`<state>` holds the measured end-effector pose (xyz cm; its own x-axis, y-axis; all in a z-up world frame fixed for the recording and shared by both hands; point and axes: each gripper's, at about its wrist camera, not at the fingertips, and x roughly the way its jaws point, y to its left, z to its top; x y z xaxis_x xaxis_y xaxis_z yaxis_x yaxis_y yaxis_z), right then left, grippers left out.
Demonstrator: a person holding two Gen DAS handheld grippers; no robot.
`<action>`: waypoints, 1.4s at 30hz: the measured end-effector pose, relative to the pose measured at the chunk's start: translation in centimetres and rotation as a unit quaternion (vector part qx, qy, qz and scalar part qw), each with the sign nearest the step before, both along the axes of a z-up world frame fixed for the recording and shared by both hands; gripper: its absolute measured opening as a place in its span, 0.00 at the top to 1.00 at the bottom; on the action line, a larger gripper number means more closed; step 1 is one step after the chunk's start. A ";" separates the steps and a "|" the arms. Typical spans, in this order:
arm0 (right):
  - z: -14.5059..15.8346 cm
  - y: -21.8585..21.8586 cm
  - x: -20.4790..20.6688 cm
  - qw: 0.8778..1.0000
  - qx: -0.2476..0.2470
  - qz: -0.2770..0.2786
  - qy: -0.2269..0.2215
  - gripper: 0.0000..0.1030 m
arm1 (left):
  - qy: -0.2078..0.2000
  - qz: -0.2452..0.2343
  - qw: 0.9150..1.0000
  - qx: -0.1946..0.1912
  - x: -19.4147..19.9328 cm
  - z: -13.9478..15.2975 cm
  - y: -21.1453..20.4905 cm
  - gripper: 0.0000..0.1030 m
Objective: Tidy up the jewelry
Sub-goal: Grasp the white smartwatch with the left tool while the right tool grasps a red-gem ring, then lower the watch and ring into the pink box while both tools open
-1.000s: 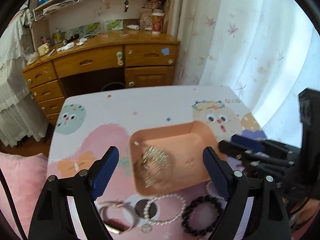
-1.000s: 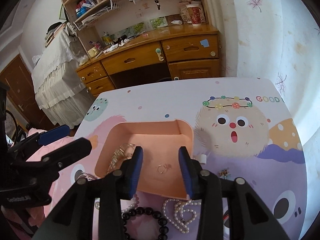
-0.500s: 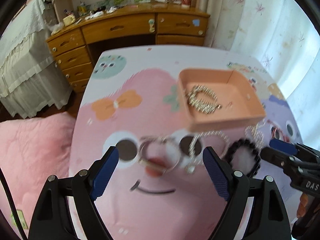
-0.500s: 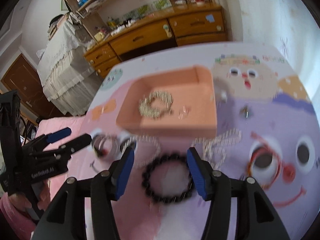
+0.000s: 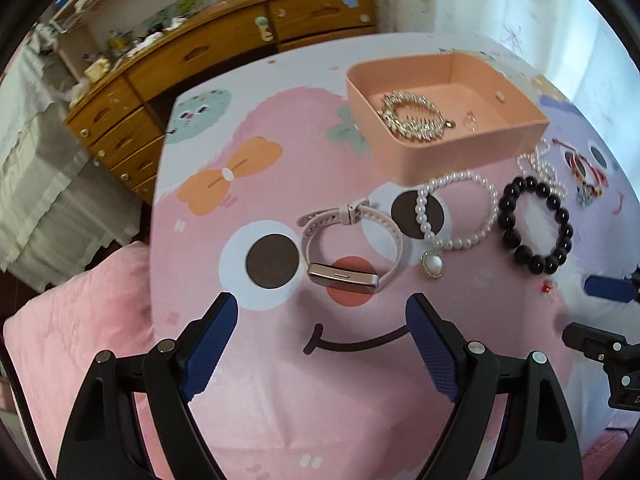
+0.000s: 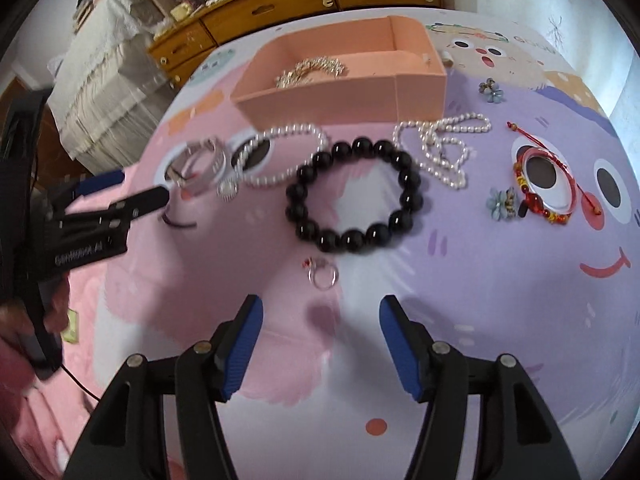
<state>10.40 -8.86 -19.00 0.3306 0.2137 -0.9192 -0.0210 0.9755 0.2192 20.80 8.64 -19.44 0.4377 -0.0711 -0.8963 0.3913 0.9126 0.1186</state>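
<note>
Both grippers hang open and empty above the table: the left gripper [image 5: 322,340] before a watch [image 5: 348,248], the right gripper [image 6: 322,344] before a ring [image 6: 323,276]. Beyond lie a black bracelet [image 6: 354,196], pearls [image 6: 440,146] and a red bracelet [image 6: 546,184]. Farthest, the tray [image 6: 340,92] holds only a gold bracelet [image 6: 312,70] and a small ring. A second ago both grippers hovered over the tray; they have drawn back, the right one opening wider.
</note>
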 end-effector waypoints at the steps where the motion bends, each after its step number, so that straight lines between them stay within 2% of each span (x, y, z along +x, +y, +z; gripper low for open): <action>1: 0.0 0.3 -0.2 1.000 -0.016 0.000 -0.007 0.41 | 0.003 -0.006 1.000 -0.004 0.2 -0.4 0.0 0.18; 8: -0.3 1.4 0.4 0.997 -0.062 -0.019 -0.042 0.43 | 0.002 -0.032 0.999 -0.030 1.8 -2.1 0.2 0.18; 11: -0.7 1.9 1.0 0.996 -0.074 -0.029 -0.042 0.55 | -0.008 -0.040 0.998 -0.037 2.4 -2.5 0.3 0.18; 15: -0.8 2.6 1.4 0.994 -0.095 -0.037 -0.045 0.61 | -0.011 -0.058 0.997 -0.042 2.6 -2.8 0.0 0.19; 19: -0.9 3.0 1.3 0.992 -0.108 -0.043 -0.045 0.66 | -0.011 -0.068 0.996 -0.054 2.4 -2.9 -0.2 0.34; 21: -0.9 3.1 1.2 0.991 -0.120 -0.037 -0.047 0.78 | -0.010 -0.069 0.996 -0.058 2.4 -2.8 -0.3 0.40; 23: -0.9 3.2 1.3 0.991 -0.119 -0.029 -0.049 0.85 | -0.012 -0.070 0.996 -0.057 2.0 -2.7 -0.3 0.42; 32: -0.9 3.2 1.5 0.993 -0.108 -0.021 -0.047 0.85 | -0.015 -0.061 0.996 -0.066 1.5 -2.0 0.3 0.46; 37: -0.2 3.4 1.4 0.996 -0.076 -0.028 -0.049 0.85 | -0.013 -0.062 0.995 -0.073 1.4 0.0 0.3 0.46; 42: 1.3 3.8 2.1 0.996 -0.059 -0.026 -0.063 0.85 | -0.032 -0.085 0.993 -0.075 1.3 3.1 -0.5 0.46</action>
<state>12.53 -5.06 -17.70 0.4528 0.0869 -0.8874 0.0102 0.9947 0.1026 22.07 8.13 -16.34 0.4639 -0.2791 -0.8407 0.5368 0.8435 0.0162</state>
